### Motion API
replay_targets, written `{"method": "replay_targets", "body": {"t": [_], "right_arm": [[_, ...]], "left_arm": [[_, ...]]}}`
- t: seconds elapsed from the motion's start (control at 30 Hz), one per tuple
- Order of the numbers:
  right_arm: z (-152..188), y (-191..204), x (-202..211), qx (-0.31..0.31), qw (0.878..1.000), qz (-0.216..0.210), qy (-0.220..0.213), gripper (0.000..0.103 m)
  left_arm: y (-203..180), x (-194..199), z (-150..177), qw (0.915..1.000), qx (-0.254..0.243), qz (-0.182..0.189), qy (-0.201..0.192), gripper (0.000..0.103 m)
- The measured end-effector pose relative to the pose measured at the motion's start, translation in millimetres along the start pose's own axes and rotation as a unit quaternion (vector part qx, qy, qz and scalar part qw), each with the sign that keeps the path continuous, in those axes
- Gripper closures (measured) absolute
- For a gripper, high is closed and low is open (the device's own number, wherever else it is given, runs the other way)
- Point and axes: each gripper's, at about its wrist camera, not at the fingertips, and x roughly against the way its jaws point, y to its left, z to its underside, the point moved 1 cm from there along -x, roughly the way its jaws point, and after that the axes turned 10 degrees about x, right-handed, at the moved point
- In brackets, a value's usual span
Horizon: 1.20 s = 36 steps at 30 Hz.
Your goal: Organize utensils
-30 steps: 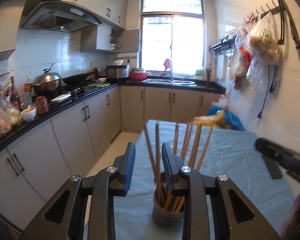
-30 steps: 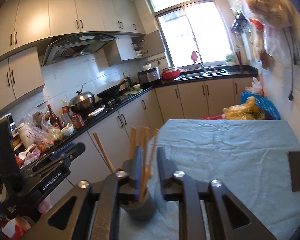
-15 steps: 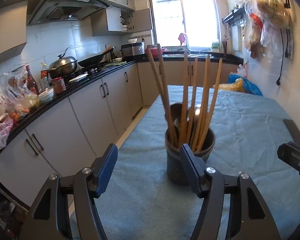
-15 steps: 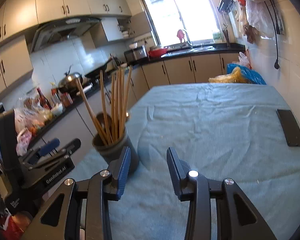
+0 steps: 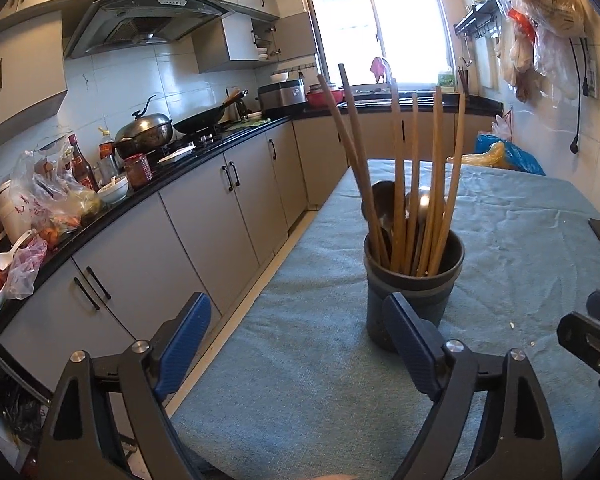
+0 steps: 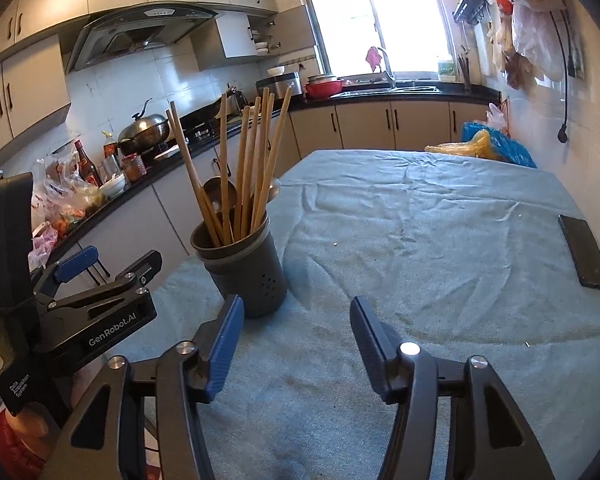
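Note:
A dark grey utensil holder (image 5: 412, 280) stands upright on the table's blue cloth (image 5: 520, 240). It holds several wooden chopsticks (image 5: 400, 168) and metal spoons (image 5: 420, 204). In the right wrist view the holder (image 6: 246, 268) stands at the left with the chopsticks (image 6: 248, 160) in it. My left gripper (image 5: 300, 344) is open and empty, just short of the holder, its right finger in front of the holder's base. My right gripper (image 6: 296, 340) is open and empty, to the right of the holder. The left gripper also shows in the right wrist view (image 6: 100, 276).
A black phone (image 6: 584, 250) lies on the cloth at the right edge. The table's left edge (image 5: 260, 280) drops to a floor aisle beside the kitchen cabinets (image 5: 204, 216). A cluttered counter (image 5: 100, 188) runs along the left. Bags (image 6: 484, 146) sit beyond the table's far end.
Both grippers have opened wide and pulled back and away from the chopsticks in the holder. The holder stands in place with the chopsticks in it.

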Motion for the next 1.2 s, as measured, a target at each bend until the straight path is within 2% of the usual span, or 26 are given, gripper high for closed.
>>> {"method": "replay_targets", "body": {"t": [0.47,1.2], "right_arm": [[2.4,4.8,-9.5,0.009,1.000,0.009,0.017,0.035],[4.9,13.4,9.8,0.019,0.999,0.029,0.015,0.028]], "left_arm": [[12.4,-12.9,4.2,0.9997,0.007,-0.007,0.021,0.013],[15.5,-1.0,12.2,0.9998,0.004,0.007,0.016,0.013]]}}
